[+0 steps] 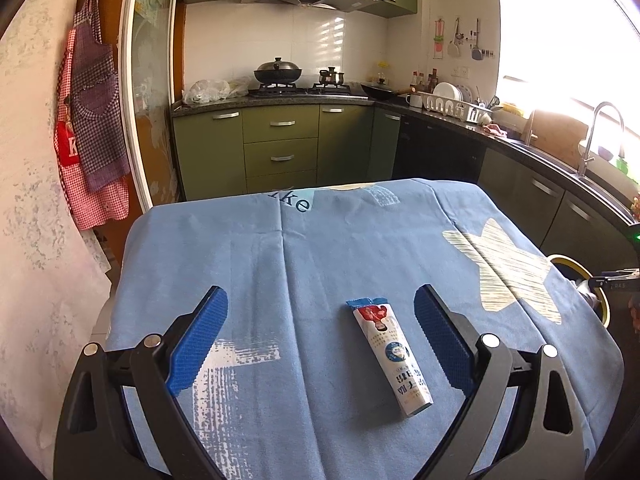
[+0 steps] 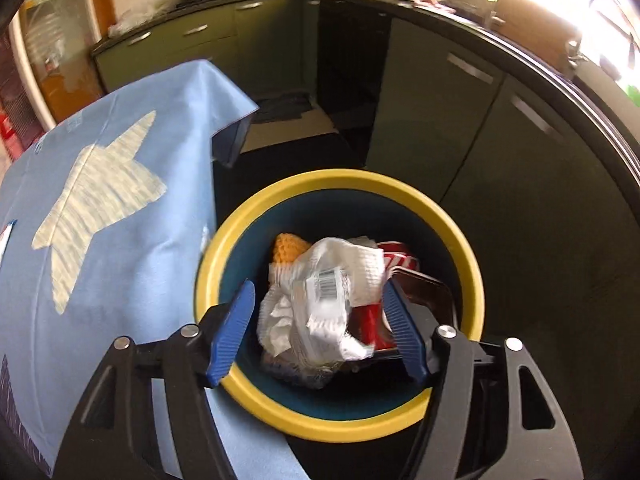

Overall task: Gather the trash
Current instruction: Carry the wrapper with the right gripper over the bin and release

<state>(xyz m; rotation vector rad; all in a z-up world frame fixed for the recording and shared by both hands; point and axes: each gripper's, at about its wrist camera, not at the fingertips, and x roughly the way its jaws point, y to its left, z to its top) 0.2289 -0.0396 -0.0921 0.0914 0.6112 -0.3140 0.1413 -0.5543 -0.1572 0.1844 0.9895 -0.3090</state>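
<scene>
A white and blue snack packet (image 1: 390,354) lies flat on the blue tablecloth (image 1: 320,240). My left gripper (image 1: 320,290) hovers over it, open, with the packet nearer the right finger and touching neither pad. My right gripper (image 2: 318,284) points down into a yellow-rimmed bin (image 2: 452,216) beside the table. Its jaws stand apart. A crumpled white wrapper with a barcode (image 2: 326,292) shows between the fingers, and the pads do not press on it. I cannot tell whether it hangs in the air or rests on the trash. Part of the bin's rim (image 1: 576,266) peeks out past the table's right edge.
The bin holds a red can (image 2: 370,320), an orange mesh piece (image 2: 290,246) and a dark object (image 2: 424,288). The blue cloth (image 2: 100,200) hangs down next to the bin. Green kitchen cabinets (image 1: 280,148) stand behind the table, and a dark counter with a sink tap (image 1: 600,132) runs along the right.
</scene>
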